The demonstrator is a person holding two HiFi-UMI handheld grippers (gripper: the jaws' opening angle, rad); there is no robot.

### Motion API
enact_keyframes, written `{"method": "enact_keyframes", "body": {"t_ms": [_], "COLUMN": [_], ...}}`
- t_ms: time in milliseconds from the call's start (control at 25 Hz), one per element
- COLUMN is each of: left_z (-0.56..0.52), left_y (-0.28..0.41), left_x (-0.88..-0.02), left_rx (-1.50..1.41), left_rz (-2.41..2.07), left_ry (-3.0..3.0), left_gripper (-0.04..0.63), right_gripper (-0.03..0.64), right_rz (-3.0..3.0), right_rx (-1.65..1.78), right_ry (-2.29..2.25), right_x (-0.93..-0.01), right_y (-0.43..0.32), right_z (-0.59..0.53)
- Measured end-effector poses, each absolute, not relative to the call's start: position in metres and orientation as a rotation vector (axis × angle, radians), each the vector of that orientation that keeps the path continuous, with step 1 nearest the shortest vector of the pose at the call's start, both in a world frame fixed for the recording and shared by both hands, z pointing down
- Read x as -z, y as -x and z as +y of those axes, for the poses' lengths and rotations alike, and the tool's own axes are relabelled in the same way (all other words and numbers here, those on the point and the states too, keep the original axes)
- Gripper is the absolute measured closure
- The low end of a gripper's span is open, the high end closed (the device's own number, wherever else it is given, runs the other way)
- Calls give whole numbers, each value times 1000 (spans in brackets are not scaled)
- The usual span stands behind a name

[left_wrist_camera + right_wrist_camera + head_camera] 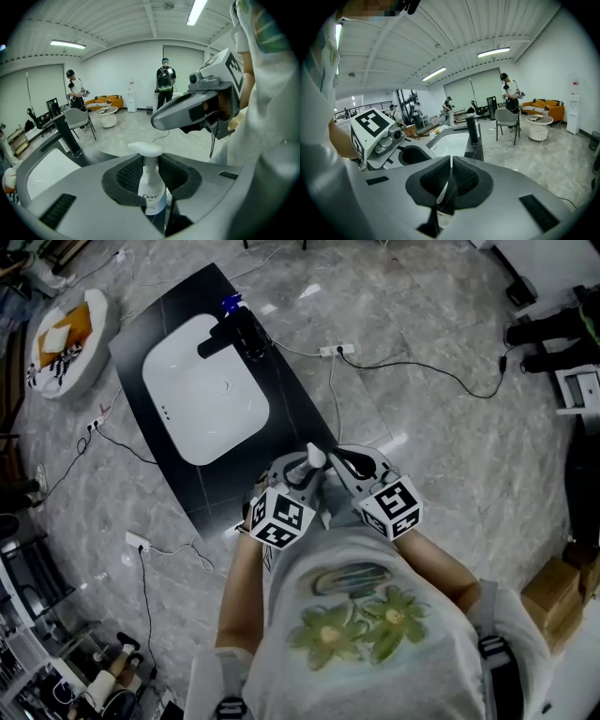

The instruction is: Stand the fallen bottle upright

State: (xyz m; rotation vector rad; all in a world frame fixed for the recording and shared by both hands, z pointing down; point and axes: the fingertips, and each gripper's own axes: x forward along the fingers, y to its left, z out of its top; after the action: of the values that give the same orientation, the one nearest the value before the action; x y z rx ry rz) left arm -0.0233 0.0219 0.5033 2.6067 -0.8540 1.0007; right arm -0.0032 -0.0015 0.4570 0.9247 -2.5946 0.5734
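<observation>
Left gripper [151, 165] is clamped on the bottle [152, 186]: ribbed black pads [127, 177] press its neck from both sides. The bottle is white plastic with a flat oval pump head, a smooth rounded body, dark "Dove" print and a bluish tint at the bottom. It sits roughly upright in the left gripper view, pump up. It is held in the air close to the person's chest, over the near corner of the counter [292, 401], touching no surface.

Right gripper [450, 177] has its jaws together with only a thin slit and nothing gripped. It is just beside the left gripper.

Both gripper shells are smooth grey plastic, each with a marker cube.

The counter is a flat, glossy black slab. The sink [178, 427] is a white, smooth, rounded-square basin. The faucet [234, 334] is matte black. The floor [441, 446] is grey marbled tile with thin cables on it.
</observation>
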Motion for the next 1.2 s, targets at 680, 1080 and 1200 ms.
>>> {"method": "enact_keyframes", "body": {"t_ms": [680, 1080, 1200], "left_z": [17, 21, 21], "left_y": [28, 33, 34], "left_x": [-497, -494, -493], "left_rx": [-921, -855, -839], "left_rz": [-904, -919, -929], "left_ry": [-2598, -2607, -2610], "left_gripper": [477, 479, 478], "right_gripper": [572, 572, 572], "right_rz": [-2590, -2585, -2588], "right_rx": [-579, -571, -569], "right_ry": [-919, -914, -905], "right_x": [-456, -454, -453], "right_y": [11, 15, 19], "right_z": [-1, -2, -2]}}
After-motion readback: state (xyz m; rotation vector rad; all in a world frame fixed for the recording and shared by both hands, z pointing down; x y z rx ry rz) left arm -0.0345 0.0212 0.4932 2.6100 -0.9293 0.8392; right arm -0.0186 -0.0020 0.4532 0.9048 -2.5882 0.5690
